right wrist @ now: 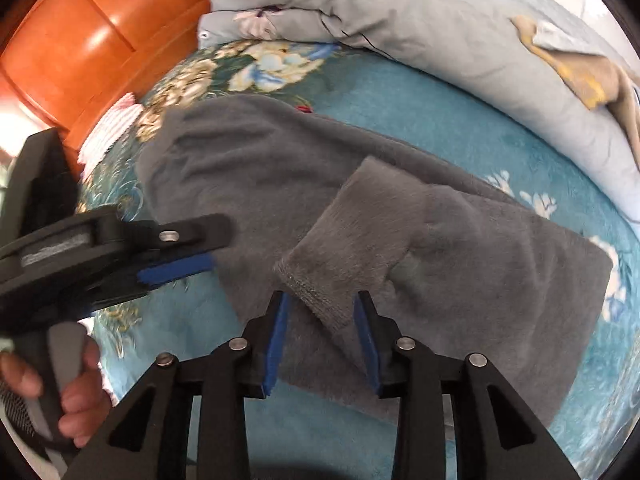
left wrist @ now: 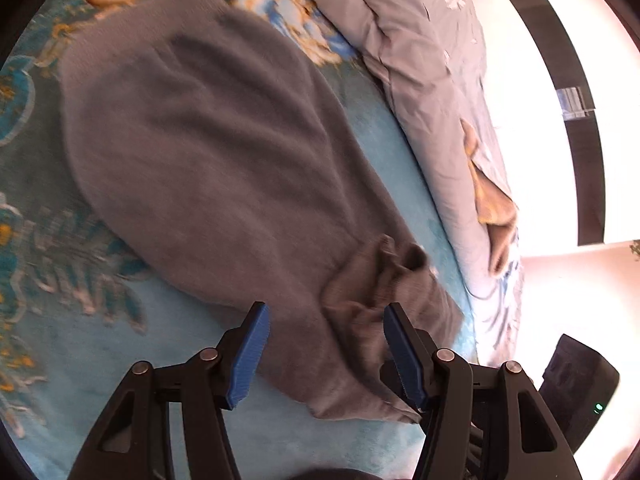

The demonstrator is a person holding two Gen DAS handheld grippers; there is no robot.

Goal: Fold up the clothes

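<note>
Bed blanket [right wrist: 400, 92] carries my grey sweater [right wrist: 460, 248]; right tool [right wrist: 324, 312] released, straddling folded sleeve cuff [right wrist: 320, 284]; left tool [left wrist: 326, 316] released.

Teal floral blanket [right wrist: 420, 112] covers bed; grey flowered duvet [right wrist: 420, 20] bunched along edge; orange wooden headboard [right wrist: 80, 48] behind.

- Daylight floods in from the window [left wrist: 532, 120], blown out to white glare.
- Near it, the quilt [left wrist: 432, 92] looks washed pale.
- The sweater [left wrist: 208, 152] and blanket [left wrist: 52, 240] smear with motion blur.
- Fisheye bends the edges; corners are black.
- The headboard [right wrist: 80, 48] shows glossy highlights.
</note>
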